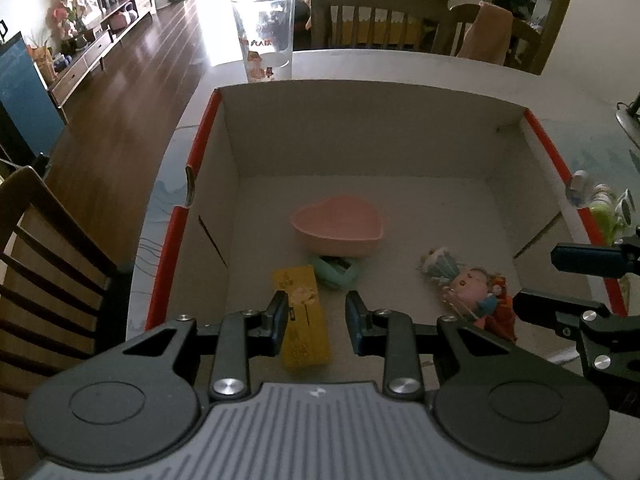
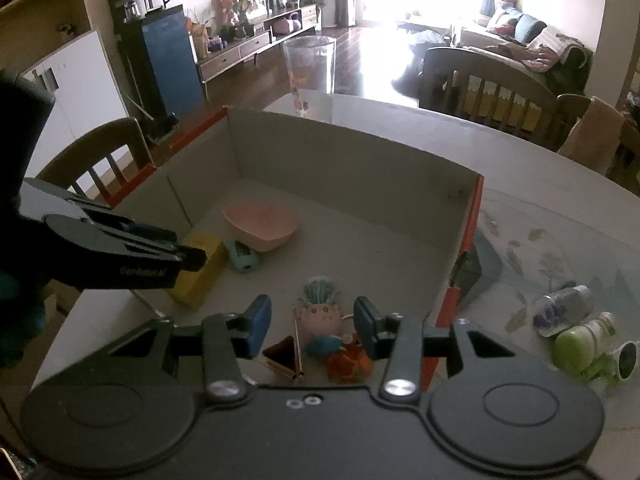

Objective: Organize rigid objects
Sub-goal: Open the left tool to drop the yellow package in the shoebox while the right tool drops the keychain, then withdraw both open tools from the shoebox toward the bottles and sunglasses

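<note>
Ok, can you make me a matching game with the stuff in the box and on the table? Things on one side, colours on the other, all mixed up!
Things:
1. heart-shaped bowl
2. small carton
3. tall cup
4. bottle cap

Colours:
A. clear
B. green
C. pink
D. yellow

Pairs: 1-C, 2-D, 3-A, 4-B. The bowl and carton lie inside the cardboard box; the cup stands behind it on the table, and the cap is on a bottle lying outside the box.
</note>
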The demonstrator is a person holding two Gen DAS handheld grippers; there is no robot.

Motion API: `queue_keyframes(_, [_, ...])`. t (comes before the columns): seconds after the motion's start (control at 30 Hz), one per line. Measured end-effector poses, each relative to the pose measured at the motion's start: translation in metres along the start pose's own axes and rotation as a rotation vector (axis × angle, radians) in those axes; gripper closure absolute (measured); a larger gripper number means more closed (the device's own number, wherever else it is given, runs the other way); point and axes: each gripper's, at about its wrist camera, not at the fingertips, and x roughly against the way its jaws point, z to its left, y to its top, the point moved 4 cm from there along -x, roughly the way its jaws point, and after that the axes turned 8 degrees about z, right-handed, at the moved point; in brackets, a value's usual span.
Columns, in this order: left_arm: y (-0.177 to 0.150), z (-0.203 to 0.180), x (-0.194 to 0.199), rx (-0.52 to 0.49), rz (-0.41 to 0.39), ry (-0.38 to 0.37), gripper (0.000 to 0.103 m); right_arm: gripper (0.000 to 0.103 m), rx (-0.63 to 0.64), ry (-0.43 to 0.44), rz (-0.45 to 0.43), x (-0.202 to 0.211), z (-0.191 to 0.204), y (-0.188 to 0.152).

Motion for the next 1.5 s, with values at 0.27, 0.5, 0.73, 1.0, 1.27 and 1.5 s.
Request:
queue_keyframes(0.27, [-0.005, -0.004, 0.025, 0.022, -0.06, -0.009, 0.074, 0.049, -0.017, 0.029, -0.046, 0.025, -0.002, -0.007])
queue_keyframes(0.5, [-0.013, -0.018, 0.05, 0.021, -0.118, -0.035, 0.073, 0.043, -0.017, 0.062, -0.097, 0.054, -0.004, -0.013])
queue_keyframes(0.73, [-0.019, -0.037, 0.075, 0.016, -0.168, -0.069, 0.073, 0.038, -0.033, 0.084, -0.14, 0.079, -0.013, -0.023])
queue_keyframes(1.0, [-0.024, -0.064, 0.093, -0.002, -0.207, -0.113, 0.069, 0.032, -0.065, 0.099, -0.194, 0.109, -0.038, -0.04])
queue_keyframes(1.27, [-0.023, -0.096, 0.105, -0.026, -0.253, -0.155, 0.033, 0.025, -0.09, 0.08, -0.229, 0.131, -0.069, -0.064])
queue_keyframes(1.5, [-0.019, -0.129, 0.107, -0.052, -0.284, -0.167, 0.018, 0.018, -0.123, 0.058, -0.232, 0.14, -0.1, -0.091])
